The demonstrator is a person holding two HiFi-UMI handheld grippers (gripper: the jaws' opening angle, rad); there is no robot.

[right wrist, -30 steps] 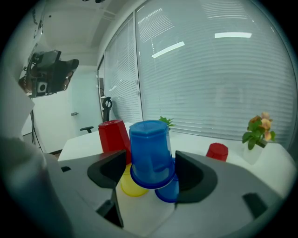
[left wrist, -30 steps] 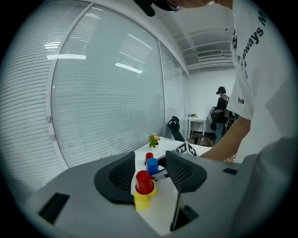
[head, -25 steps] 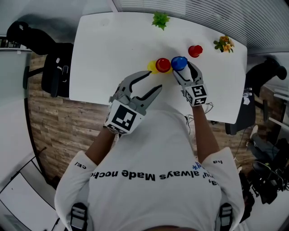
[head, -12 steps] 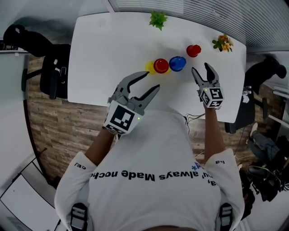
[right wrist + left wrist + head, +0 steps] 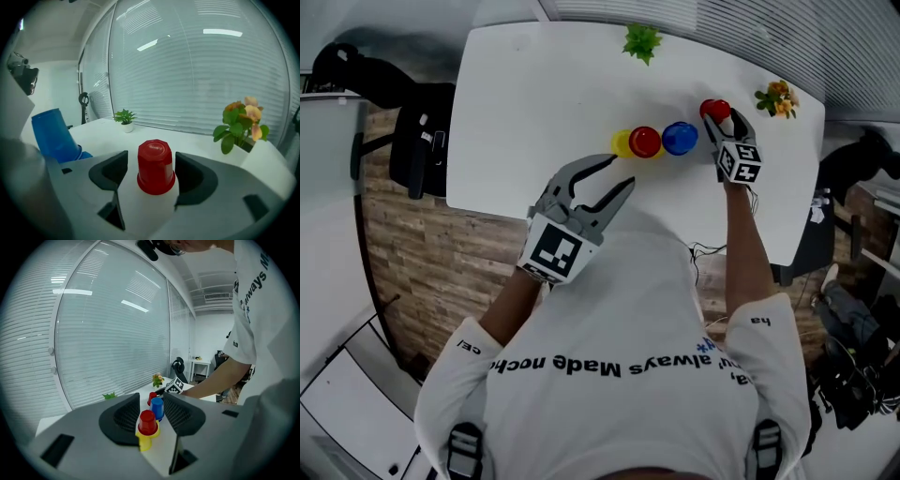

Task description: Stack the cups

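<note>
Three upturned cups stand in a row mid-table: yellow (image 5: 622, 142), red (image 5: 645, 142) and blue (image 5: 680, 138), the red one close against the yellow. A second red cup (image 5: 715, 110) stands apart to their right. My right gripper (image 5: 719, 114) straddles that cup (image 5: 156, 166); its jaws are opening, and a gap shows between each pad and the cup. The blue cup (image 5: 54, 134) is at its left. My left gripper (image 5: 617, 172) hangs near the table's front edge. Its jaws are closing on nothing, with the row of cups (image 5: 146, 423) farther ahead.
A small green plant (image 5: 641, 42) stands at the table's far edge, and a pot of orange flowers (image 5: 778, 97) stands just right of the lone red cup. A dark office chair (image 5: 417, 141) is off the table's left side. Wooden floor lies below.
My right gripper left the blue cup, swung right and then forward, and now stands around the lone red cup. My left gripper stayed roughly in place.
</note>
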